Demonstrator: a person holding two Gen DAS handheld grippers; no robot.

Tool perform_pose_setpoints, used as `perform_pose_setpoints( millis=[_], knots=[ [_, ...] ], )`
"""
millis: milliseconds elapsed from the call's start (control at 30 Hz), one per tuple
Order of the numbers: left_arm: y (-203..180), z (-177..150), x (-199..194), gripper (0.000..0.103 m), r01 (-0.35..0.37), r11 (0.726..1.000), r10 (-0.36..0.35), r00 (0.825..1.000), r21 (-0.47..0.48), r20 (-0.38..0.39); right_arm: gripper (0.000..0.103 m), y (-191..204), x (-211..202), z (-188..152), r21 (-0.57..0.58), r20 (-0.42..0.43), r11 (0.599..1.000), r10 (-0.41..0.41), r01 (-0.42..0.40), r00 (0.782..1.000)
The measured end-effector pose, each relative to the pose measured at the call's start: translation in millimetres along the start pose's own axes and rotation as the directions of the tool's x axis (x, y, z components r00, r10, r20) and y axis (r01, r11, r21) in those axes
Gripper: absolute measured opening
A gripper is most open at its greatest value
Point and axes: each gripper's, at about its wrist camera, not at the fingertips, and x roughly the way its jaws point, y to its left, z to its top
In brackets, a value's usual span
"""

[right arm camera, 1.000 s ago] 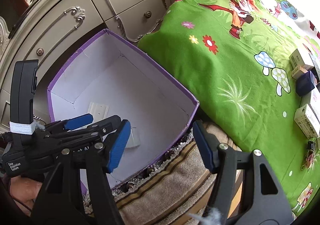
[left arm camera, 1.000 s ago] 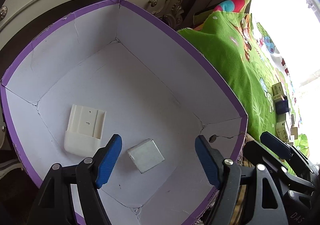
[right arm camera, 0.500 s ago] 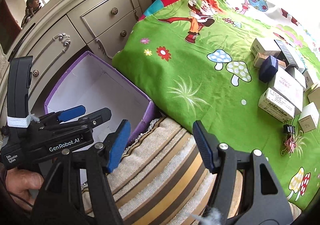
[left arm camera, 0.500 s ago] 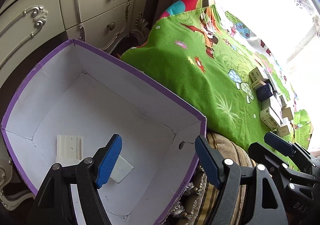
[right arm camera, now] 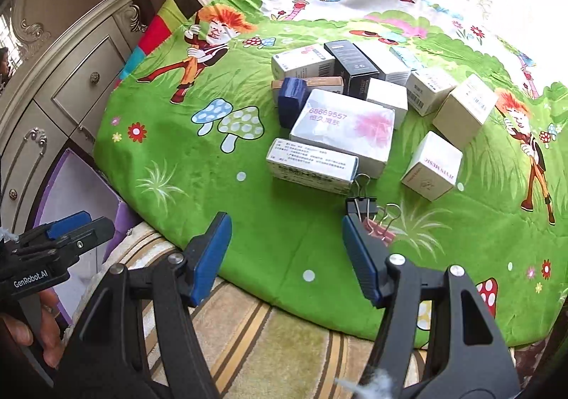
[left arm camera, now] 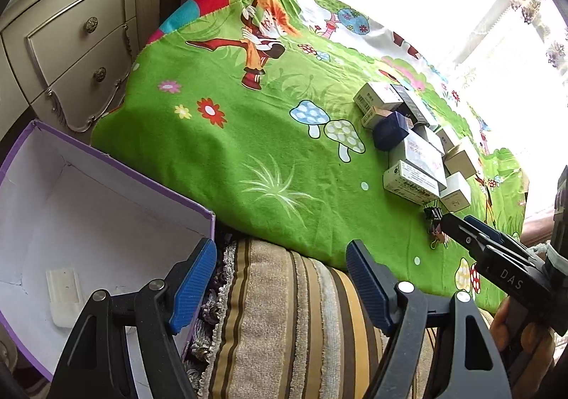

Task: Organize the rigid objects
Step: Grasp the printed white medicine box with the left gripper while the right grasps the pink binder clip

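Both grippers, right gripper (right arm camera: 285,253) and left gripper (left arm camera: 280,283), are hanging spread and empty. Past them, the long white carton (right arm camera: 310,166) is sitting nearest on the green blanket (right arm camera: 291,232); probably light, stiff cardboard, so I'd pinch its long sides.

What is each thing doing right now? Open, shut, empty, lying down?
Left hand-held gripper: open, empty.
Right hand-held gripper: open, empty.
Purple box: open, white holder lying inside.
Drawers: shut.
Small boxes: lying clustered on the green cloth.
Binder clips: lying beside them.
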Motion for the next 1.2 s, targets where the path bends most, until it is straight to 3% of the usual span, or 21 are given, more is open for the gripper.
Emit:
perform_pose_setpoints(
  millis=[267,700,867,1033,1200],
  knots=[
    [-59.7,10.1,20.5,0.076,0.041,0.992,-0.036,0.999,0.116,-0.039,0.068,-55.2,13.1,-11.9,0.112,-0.052,0.994,-0.013,0.018,0.999],
    [-107.0,16.3,49.2,0.076,0.053,0.979,-0.039,0.996,0.198,-0.077,0.068,-64.9,42.4,-15.9,0.119,-0.093,0.993,0.037,-0.025,0.995],
    [-113.4,19.1,57.4,0.076,0.054,0.977,-0.037,0.996,0.207,-0.085,0.061,-66.5,43.8,-12.5,0.119,-0.078,0.992,0.05,-0.04,0.996],
    [-117.8,23.3,63.7,0.076,0.056,0.976,-0.039,0.996,0.212,-0.085,0.042,-65.4,43.8,-13.6,0.108,-0.072,0.993,0.049,-0.041,0.996],
    [-128.7,27.4,71.2,0.076,0.058,0.972,-0.041,0.996,0.229,-0.079,0.042,-70.2,40.6,-17.2,0.121,-0.061,0.991,0.065,-0.057,0.996]
  ],
)
